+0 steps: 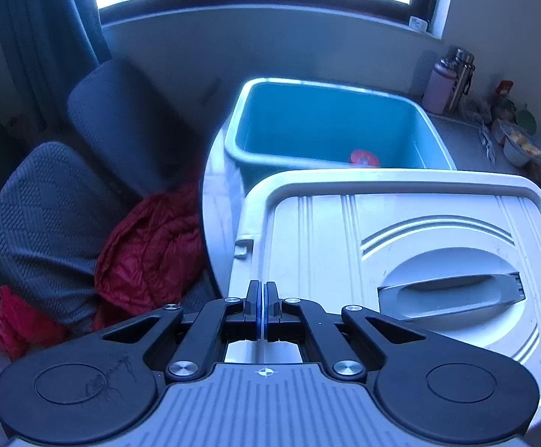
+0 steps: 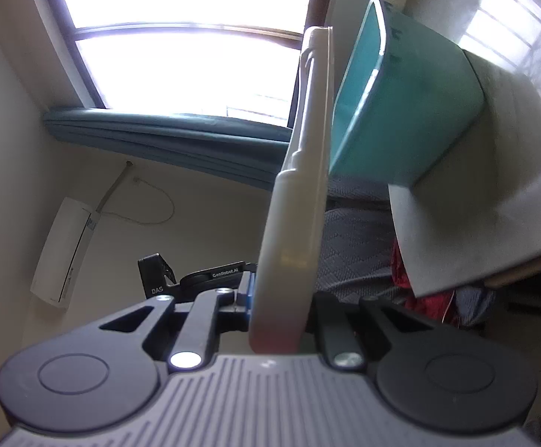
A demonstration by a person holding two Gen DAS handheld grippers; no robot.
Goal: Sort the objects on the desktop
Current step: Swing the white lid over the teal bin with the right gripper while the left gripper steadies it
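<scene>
Gripping the white lid (image 1: 400,246) at its near left edge, the left gripper (image 1: 263,298) is seen with its fingers pressed almost together on the thin rim. The lid's opposite edge is clamped between the fingers of the right gripper (image 2: 279,313), which are held slightly apart by its thickness; in the right wrist view the lid (image 2: 300,193) is seen edge-on. The lid is held just in front of the teal bin (image 1: 326,126), partly overlapping the bin's near rim. A small red object (image 1: 363,157) is visible inside the bin. The bin is set on a pale table (image 1: 220,201). Left of the bin, a grey chair (image 1: 47,205) carrying red cloth (image 1: 151,249) can be made out.
</scene>
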